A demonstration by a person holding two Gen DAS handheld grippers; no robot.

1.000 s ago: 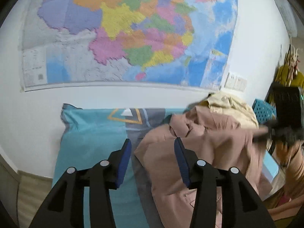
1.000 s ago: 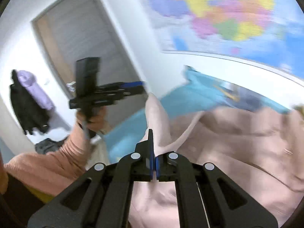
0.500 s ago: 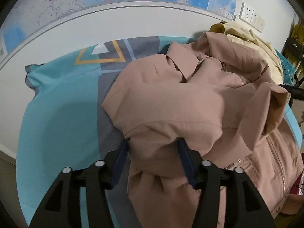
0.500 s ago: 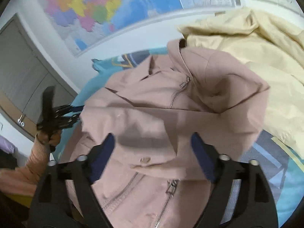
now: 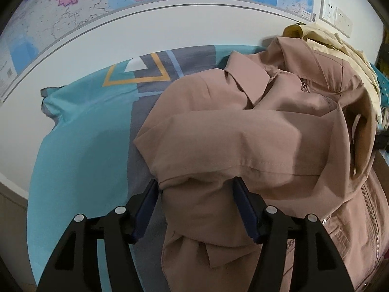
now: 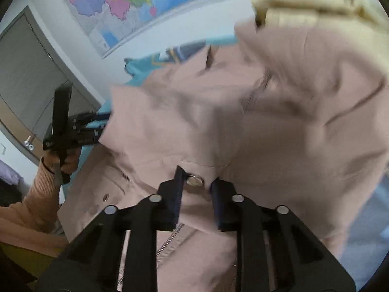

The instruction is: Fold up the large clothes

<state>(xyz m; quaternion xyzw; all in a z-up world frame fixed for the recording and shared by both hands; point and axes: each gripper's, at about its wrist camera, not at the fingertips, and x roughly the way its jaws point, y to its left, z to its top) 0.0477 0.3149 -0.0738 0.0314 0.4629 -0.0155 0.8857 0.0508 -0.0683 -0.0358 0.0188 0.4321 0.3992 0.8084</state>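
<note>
Pink jacket [image 5: 243, 131] heaped on the bed [image 5: 80, 146], both grippers at its near hem.

The left gripper [image 5: 194, 194] stands apart around a fabric fold, having just widened; the right gripper [image 6: 197, 182], jaws just narrowed, pinches the hem by a snap button [image 6: 194, 180]. Risk: the slack left fold slips free, or the cream garment [image 5: 340, 46] gets dragged along. Open room lies left, on bare teal bedding; the wall [image 5: 170, 24] bounds the far edge.

Both grippers are matte black plastic: the left gripper [image 5: 195, 194] has dark blue pads and round silver screws along its finger links, and the right gripper [image 6: 195, 185] looks the same. Near the left gripper's handle there's a ribbed peach-pink sleeve [image 6: 41, 194], looks like a knit sweater cuff.
</note>
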